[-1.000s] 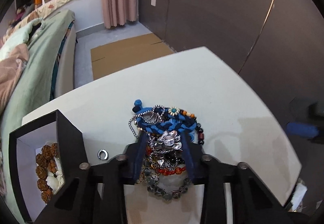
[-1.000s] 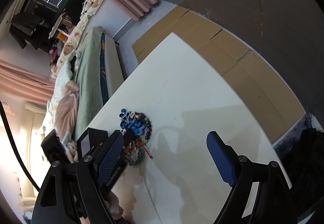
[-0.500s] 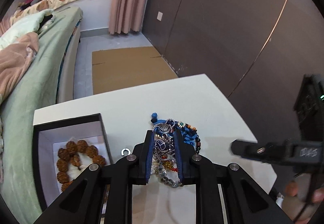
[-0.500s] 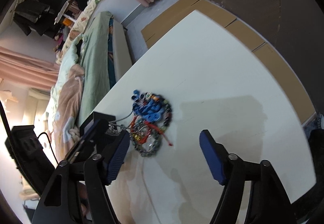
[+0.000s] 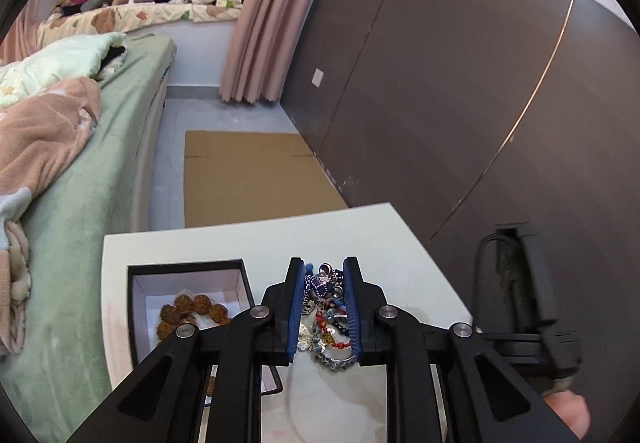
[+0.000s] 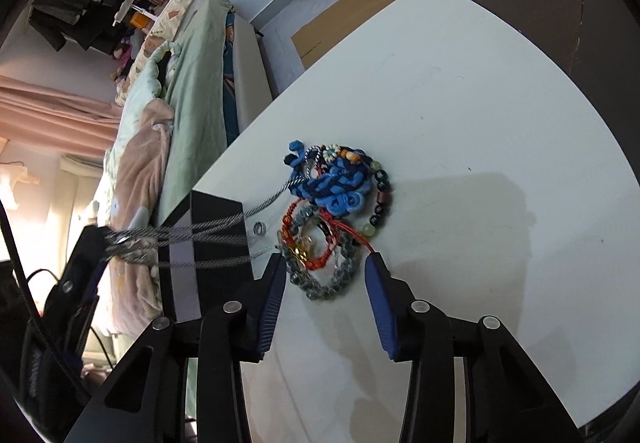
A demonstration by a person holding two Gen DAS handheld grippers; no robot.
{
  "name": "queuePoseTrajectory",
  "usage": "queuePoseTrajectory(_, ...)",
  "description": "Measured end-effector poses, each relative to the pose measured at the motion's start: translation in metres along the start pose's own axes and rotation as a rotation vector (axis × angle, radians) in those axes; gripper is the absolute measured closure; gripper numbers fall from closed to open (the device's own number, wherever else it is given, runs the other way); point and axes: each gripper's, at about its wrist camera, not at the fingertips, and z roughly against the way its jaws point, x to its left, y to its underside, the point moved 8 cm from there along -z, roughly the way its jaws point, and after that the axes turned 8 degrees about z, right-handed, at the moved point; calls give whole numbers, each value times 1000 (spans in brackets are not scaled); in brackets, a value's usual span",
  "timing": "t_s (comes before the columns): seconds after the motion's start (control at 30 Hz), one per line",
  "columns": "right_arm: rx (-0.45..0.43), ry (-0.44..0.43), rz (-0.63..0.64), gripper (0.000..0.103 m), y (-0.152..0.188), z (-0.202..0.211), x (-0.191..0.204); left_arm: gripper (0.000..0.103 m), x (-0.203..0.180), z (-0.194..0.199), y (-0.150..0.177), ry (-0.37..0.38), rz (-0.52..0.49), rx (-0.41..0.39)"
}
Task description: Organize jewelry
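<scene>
A tangle of jewelry (image 6: 336, 199) lies on the white table (image 6: 460, 115): blue braided cord, dark beads, red string, grey-green beads. My left gripper (image 5: 323, 283) is shut on a silver chain necklace (image 5: 322, 285) and holds it up; in the right wrist view the chain (image 6: 208, 231) stretches left from the pile to that gripper (image 6: 112, 247), over a black box (image 6: 216, 239). The box (image 5: 188, 297) holds a brown bead bracelet (image 5: 188, 317). My right gripper (image 6: 326, 275) is open, its fingers astride the near edge of the pile.
A small silver ring (image 6: 260, 229) lies on the table beside the box. A bed (image 5: 80, 171) with green and pink bedding runs along the left. Cardboard (image 5: 248, 175) lies on the floor beyond the table. A dark wall panel (image 5: 460, 103) stands on the right.
My left gripper closed on the silver chain and lifted it up and back toward the box, pulling it taut. My right gripper moved in close to the pile.
</scene>
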Motion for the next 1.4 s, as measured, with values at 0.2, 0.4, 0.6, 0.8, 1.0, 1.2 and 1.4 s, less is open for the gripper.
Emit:
queuePoseTrajectory(0.2,12,-81,-45,69,-1,-9,9,83,4,22,-13,18,18,-56)
queuePoseTrajectory(0.4,53,-113,-54,69,7,-23,21,83,10,29,-18,24,29,-66)
queuePoseTrajectory(0.6,54,-54,-76,69,9,-28,14,83,14,35,-21,28,38,-82)
queuePoseTrajectory(0.8,4,-54,-162,69,3,-30,1,83,11,45,-23,49,42,-103)
queuePoseTrajectory(1.0,-13,-29,-222,82,6,-41,-2,83,5,54,-28,55,26,-125)
queuePoseTrajectory(1.2,-36,-75,-256,94,5,-33,-2,83,2,77,-45,40,21,-173)
queuePoseTrajectory(1.4,-105,-135,-179,94,-7,-13,23,83,-7,113,-73,7,-14,-247)
